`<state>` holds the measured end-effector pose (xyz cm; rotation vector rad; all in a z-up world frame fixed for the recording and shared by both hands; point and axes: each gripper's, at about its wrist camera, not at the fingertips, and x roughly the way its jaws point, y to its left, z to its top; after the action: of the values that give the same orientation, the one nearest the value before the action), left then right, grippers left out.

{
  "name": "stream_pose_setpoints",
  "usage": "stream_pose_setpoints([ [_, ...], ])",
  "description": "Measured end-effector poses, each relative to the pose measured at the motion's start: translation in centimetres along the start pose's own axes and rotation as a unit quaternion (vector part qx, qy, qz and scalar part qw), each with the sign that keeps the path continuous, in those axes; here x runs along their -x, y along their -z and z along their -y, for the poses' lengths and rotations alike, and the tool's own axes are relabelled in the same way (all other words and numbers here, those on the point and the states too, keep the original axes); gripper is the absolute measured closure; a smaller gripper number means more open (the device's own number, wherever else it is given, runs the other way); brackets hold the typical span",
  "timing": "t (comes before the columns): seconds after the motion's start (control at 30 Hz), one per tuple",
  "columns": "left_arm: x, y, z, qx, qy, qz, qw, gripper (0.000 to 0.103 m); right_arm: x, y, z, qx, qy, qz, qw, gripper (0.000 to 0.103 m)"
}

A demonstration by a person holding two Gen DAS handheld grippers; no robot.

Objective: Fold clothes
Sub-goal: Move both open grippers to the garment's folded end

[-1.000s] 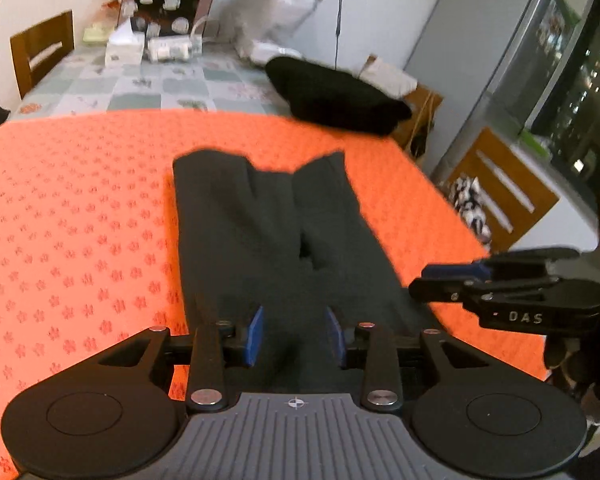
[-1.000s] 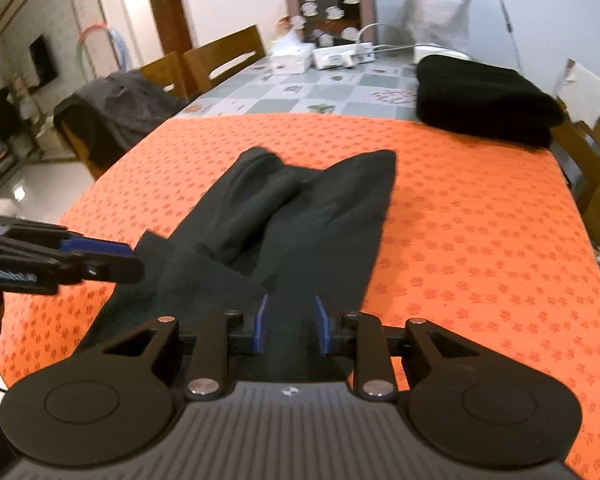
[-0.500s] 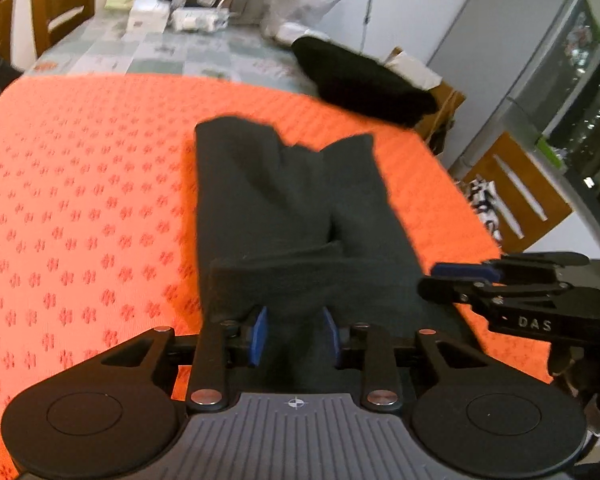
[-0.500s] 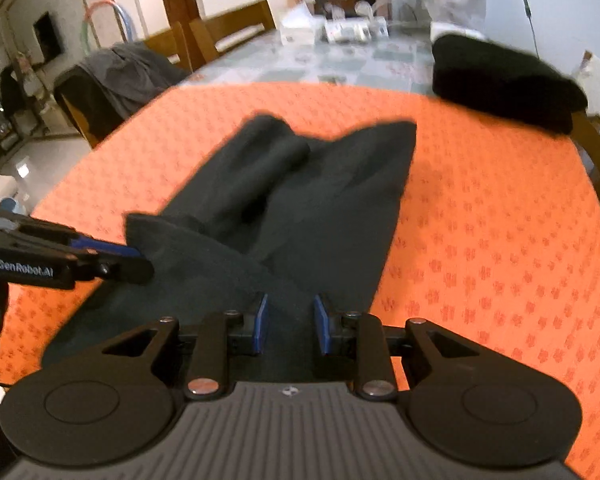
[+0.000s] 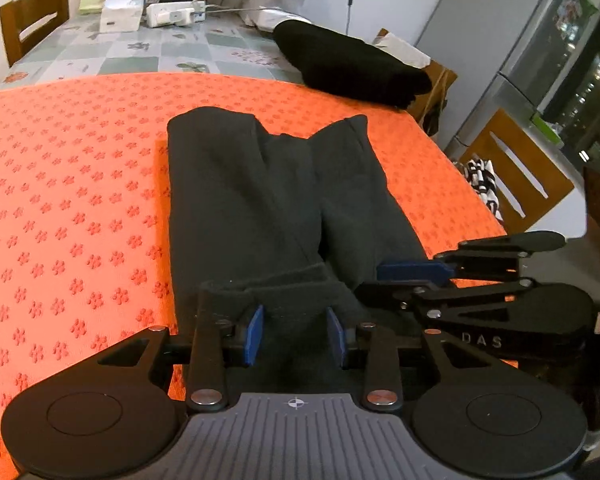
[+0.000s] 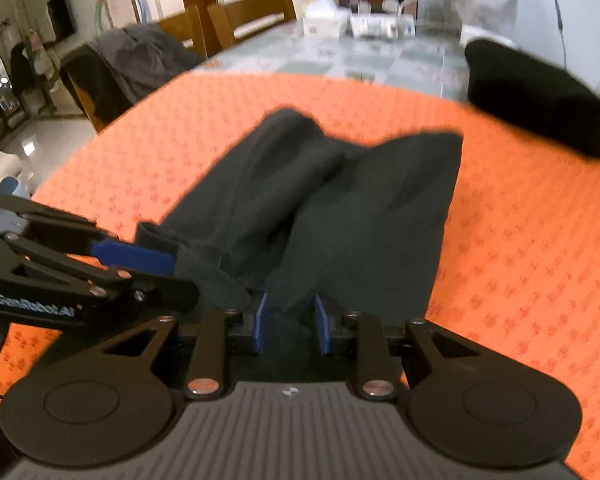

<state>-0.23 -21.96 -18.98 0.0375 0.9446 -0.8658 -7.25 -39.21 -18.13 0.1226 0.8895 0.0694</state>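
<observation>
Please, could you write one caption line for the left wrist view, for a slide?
Both grippers, left gripper and right gripper, lift the near edge of dark trousers on an orange mat.

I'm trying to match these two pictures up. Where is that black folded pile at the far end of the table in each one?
Left wrist view: black folded pile, upper middle-right, on the orange mat's far edge.
Right wrist view: black folded pile, upper right, blurred.
Shared landmark: dark trousers in the centre.

Wooden chairs (image 6: 246,16) at far side; grey fridge (image 5: 512,48) right; orange mat (image 5: 60,184) over checked surface (image 5: 140,50).
</observation>
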Motion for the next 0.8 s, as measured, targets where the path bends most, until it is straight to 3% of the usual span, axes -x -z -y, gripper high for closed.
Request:
stream_pose_setpoints([
  [0.13,1.1,-0.1,-0.3,0.013,0.010,0.008,0.9998,0.064,0.7,-0.3,0.0,-0.004,-0.002,0.010,1.000,0.074],
  [0.3,4.1,0.4,-0.3,-0.003,0.023,0.025,0.9994,0.051,3.9,0.0,-0.1,0.001,-0.008,0.042,0.999,0.071],
  [0.43,6.5,0.8,-0.3,-0.018,0.033,0.039,0.9986,0.046,6.5,1.1,-0.2,0.020,-0.010,0.054,0.998,0.068],
  [0.67,8.6,3.2,-1.0,-0.027,0.040,0.019,0.9987,0.040,10.0,4.2,-0.7,0.052,-0.003,0.059,0.997,0.055],
  [0.8,9.5,4.9,-1.6,-0.030,0.045,0.004,0.9985,0.040,10.8,6.4,-0.4,0.044,0.007,0.046,0.998,0.054],
])
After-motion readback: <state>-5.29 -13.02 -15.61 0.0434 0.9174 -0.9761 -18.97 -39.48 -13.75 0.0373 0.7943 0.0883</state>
